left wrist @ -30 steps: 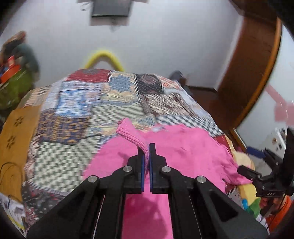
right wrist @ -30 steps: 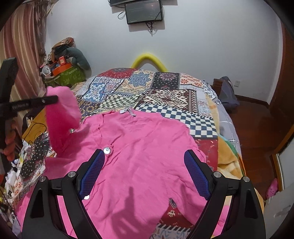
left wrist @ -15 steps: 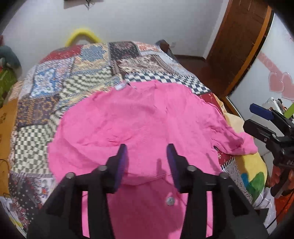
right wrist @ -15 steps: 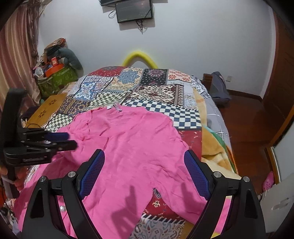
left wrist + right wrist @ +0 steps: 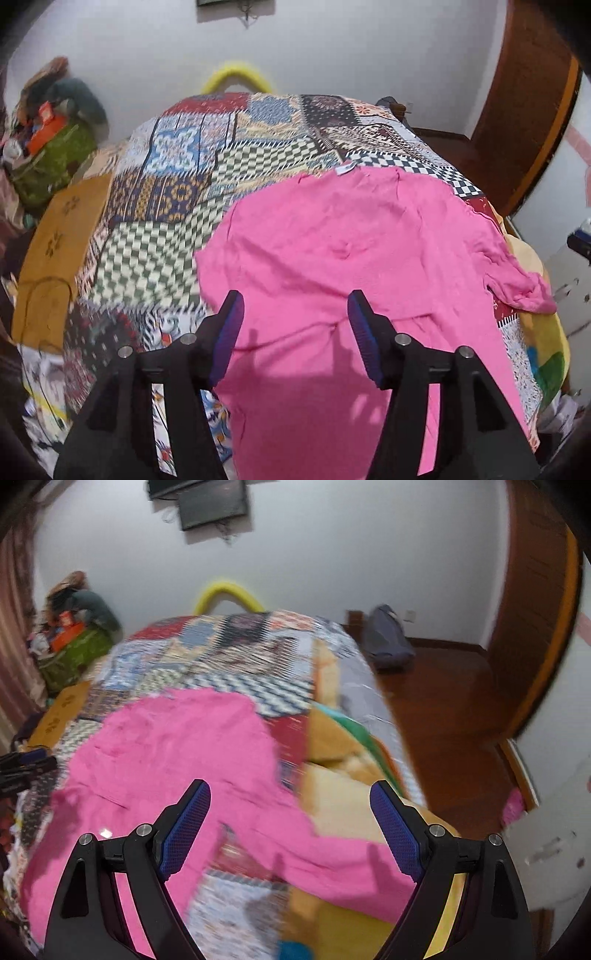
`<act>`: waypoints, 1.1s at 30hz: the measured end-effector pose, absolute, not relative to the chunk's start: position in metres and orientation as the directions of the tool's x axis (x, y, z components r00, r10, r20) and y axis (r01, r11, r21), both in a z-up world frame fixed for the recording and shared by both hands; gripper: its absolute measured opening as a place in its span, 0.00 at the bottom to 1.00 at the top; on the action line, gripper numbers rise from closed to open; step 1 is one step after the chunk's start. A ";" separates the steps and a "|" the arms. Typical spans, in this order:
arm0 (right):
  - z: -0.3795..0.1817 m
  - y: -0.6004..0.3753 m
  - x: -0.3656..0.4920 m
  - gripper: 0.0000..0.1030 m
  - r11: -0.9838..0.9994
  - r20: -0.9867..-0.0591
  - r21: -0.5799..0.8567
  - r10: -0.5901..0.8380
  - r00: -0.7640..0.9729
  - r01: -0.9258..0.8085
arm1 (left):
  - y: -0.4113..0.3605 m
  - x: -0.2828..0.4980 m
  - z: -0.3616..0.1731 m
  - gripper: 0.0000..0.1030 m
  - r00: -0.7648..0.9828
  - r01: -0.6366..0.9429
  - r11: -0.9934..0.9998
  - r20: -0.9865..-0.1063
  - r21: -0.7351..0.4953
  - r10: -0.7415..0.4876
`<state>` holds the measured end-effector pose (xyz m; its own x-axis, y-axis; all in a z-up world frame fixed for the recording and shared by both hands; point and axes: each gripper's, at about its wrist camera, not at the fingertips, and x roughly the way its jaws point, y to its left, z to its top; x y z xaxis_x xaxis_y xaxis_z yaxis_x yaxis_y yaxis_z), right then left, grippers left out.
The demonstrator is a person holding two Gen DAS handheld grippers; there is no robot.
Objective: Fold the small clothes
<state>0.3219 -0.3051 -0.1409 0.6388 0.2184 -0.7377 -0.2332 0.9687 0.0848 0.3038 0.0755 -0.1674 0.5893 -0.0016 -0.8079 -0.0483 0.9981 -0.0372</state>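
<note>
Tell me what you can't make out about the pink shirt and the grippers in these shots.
- Pink shirt, left wrist view: its near hem is cut off by the bottom edge and the left gripper.
- Right sleeve, right wrist view: motion blur hides its cuff and folds.
- Label, left wrist view: too small to read.
- Right gripper: only a sliver shows at the left wrist view's right edge.

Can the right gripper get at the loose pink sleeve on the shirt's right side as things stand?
Probably yes. The right gripper is open, and the sleeve lies flat on the bedspread just ahead of it, uncovered.
</note>
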 end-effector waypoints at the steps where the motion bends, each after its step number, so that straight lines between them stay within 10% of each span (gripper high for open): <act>1: -0.144 -0.312 0.321 0.84 0.973 -0.745 0.079 0.202 0.636 -0.217 | 0.077 0.301 -0.171 0.57 0.585 -0.062 0.997 -0.811 -0.046 -0.001; 15: -0.220 -0.399 0.314 0.82 0.990 -0.857 0.138 0.127 0.499 -0.014 | 0.067 0.291 -0.187 0.57 0.558 -0.095 0.995 -0.829 -0.018 0.039; 22: -0.255 -0.402 0.314 0.53 0.981 -0.890 0.191 0.168 0.425 0.012 | 0.067 0.292 -0.185 0.57 0.561 -0.101 0.995 -0.827 -0.020 0.040; 26: -0.248 -0.405 0.309 0.08 0.976 -0.867 0.218 0.187 0.461 0.014 | 0.066 0.291 -0.185 0.57 0.565 -0.097 0.995 -0.824 -0.020 0.038; 33: -0.210 -0.393 0.307 0.05 0.962 -0.814 0.266 0.255 0.523 -0.055 | 0.071 0.287 -0.184 0.57 0.576 -0.105 0.994 -0.817 -0.042 0.026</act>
<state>0.3073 -0.3935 -0.2099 0.5225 0.2549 -0.8136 -0.0552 0.9624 0.2660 0.2869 0.0705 -0.1840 0.5762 0.0263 -0.8169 -0.1048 0.9936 -0.0419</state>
